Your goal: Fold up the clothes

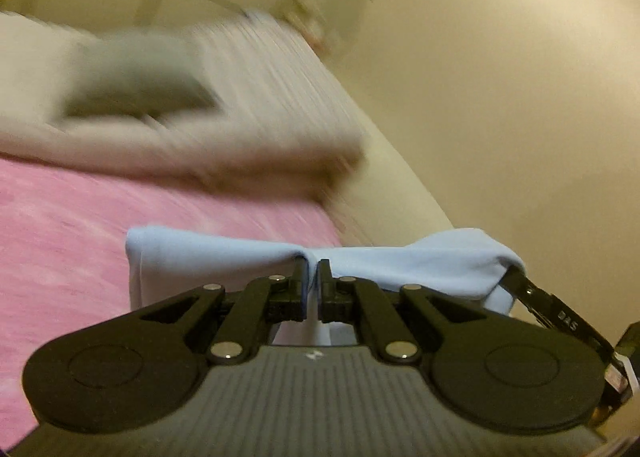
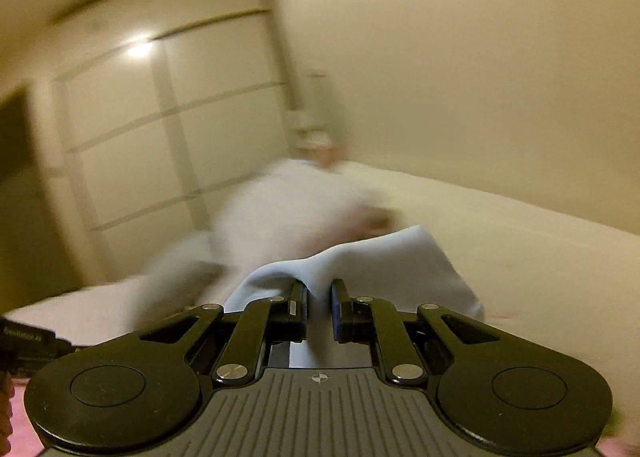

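A light blue garment (image 1: pixel 224 253) hangs lifted above a pink bed cover (image 1: pixel 80 249). In the left wrist view my left gripper (image 1: pixel 313 269) is shut on the garment's upper edge, and the cloth drapes to both sides of the fingers. The right gripper's black body (image 1: pixel 560 321) shows at the right edge, pinching the same cloth farther along. In the right wrist view my right gripper (image 2: pixel 319 291) is shut on a fold of the blue garment (image 2: pixel 384 261), which bunches over its fingertips. How far down the garment hangs is hidden.
A blurred pile of pale bedding with a grey-green item (image 1: pixel 136 85) lies at the far end of the bed. A cream wall (image 1: pixel 500 97) runs along the bed's right side. Wardrobe doors (image 2: pixel 168 129) stand behind, and white bedding (image 2: pixel 280 209) lies ahead of the right gripper.
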The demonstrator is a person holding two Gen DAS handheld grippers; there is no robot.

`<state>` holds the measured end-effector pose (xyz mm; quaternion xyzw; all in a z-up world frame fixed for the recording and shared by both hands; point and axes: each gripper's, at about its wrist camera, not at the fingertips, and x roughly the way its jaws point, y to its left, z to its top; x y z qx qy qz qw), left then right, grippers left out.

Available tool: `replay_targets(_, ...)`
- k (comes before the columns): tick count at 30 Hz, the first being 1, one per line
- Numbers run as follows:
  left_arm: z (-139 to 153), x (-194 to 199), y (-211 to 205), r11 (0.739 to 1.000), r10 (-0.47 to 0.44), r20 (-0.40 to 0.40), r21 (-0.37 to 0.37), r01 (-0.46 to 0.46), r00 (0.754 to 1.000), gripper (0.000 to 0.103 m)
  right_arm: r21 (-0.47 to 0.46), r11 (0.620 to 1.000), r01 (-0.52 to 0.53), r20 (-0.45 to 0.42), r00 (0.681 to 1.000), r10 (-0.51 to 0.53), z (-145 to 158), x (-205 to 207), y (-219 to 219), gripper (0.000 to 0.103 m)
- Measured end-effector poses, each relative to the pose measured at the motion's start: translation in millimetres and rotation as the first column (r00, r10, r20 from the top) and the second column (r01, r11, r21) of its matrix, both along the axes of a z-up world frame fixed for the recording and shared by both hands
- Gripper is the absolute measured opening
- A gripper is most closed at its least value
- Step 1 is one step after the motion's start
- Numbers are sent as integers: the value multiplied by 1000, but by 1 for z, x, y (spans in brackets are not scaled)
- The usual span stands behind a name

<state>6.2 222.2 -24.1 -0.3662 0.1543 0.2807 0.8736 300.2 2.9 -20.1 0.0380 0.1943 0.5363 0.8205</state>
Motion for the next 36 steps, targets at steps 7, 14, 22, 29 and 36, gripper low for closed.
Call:
replay_targets(7,24,-189,-9,931,365,-132,50,-361,922,6,-69,976,-207,-156,968,195,18,-102,117,14)
replay_targets(14,-49,-280,-17,881,386,-647,46,-472,658,7,-490,841,-231,-202,968,148,-48,-198,171,38)
replay_targets(22,-70,-304,-41,905,308,-712,15,-424,631,10,-663,607,-438,-302,899,319,-95,-291,142,38)
replay_targets(29,-73,-288,-65,925,282,-710,24,-378,646,15,-699,570,-433,-254,894,368,-93,-316,97,39)
replay_targets(36,-72,-266,-108,937,266,-727,42,-347,633,18,-700,558,-445,-265,888,375,-92,-304,40,39)
